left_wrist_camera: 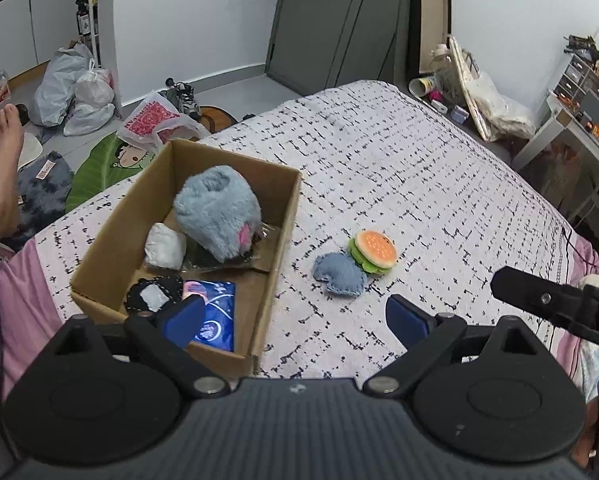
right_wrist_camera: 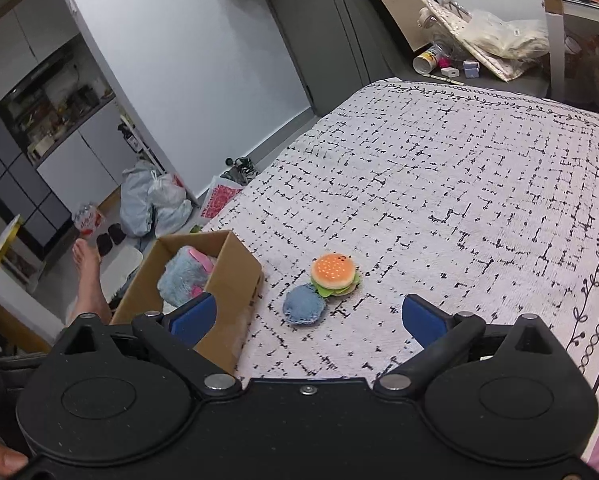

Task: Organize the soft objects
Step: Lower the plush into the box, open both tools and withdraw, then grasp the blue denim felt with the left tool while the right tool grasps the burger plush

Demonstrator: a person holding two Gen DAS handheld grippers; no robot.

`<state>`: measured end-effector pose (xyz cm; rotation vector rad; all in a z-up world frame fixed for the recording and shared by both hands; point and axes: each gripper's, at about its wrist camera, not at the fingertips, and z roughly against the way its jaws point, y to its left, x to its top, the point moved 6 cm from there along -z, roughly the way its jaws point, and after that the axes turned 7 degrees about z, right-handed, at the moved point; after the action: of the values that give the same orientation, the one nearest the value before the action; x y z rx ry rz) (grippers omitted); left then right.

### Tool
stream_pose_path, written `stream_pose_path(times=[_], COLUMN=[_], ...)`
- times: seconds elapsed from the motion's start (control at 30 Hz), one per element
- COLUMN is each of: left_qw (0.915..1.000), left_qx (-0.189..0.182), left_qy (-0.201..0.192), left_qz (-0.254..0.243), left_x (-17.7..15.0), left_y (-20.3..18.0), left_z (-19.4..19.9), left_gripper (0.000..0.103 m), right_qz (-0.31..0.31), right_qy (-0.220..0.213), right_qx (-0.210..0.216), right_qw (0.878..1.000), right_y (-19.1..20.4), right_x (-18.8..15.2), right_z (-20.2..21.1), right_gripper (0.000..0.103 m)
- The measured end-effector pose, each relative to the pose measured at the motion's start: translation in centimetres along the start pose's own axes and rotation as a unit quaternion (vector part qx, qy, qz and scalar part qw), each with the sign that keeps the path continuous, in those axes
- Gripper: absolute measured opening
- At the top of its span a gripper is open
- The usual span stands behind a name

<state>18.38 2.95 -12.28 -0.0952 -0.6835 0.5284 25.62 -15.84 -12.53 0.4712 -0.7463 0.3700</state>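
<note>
grippers left (left_wrist_camera: 295, 320) and right (right_wrist_camera: 307, 318) both wide open, empty, above burger plush (right_wrist_camera: 333, 274) beside box (right_wrist_camera: 235, 276)

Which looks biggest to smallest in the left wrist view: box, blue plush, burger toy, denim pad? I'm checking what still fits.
1. Box.
2. Blue plush, inside the box.
3 and 4. Denim pad and burger toy look alike in size, side by side on the bed; no ranking.

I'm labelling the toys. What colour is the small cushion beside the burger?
Denim blue with lighter stitching, clearest in the left wrist view: small cushion touching the burger toy.
</note>
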Motion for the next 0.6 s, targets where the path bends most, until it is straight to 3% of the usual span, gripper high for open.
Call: stream_pose_path(times=[0.37, 0.6], left_qw=[1.0000, 0.9997], left_qx=[-0.001, -0.009], left_qy=[-0.002, -0.015], left_qz=[-0.003, -0.019], left_x=[-0.4, -0.8], left_y=[-2.2, -4.1], left_z=[-2.1, -4.4], left_gripper=[0.096, 0.093], right_qz=[-0.007, -0.044], right_qy=[0.003, -0.025], right_qx=[0.013, 0.040], right_qw=[1.000, 0.998], right_y=[-2.8, -5.9], right_x=[0.6, -0.9], right_z=[-2.9, -5.4], right_gripper=[0.100, 0.096])
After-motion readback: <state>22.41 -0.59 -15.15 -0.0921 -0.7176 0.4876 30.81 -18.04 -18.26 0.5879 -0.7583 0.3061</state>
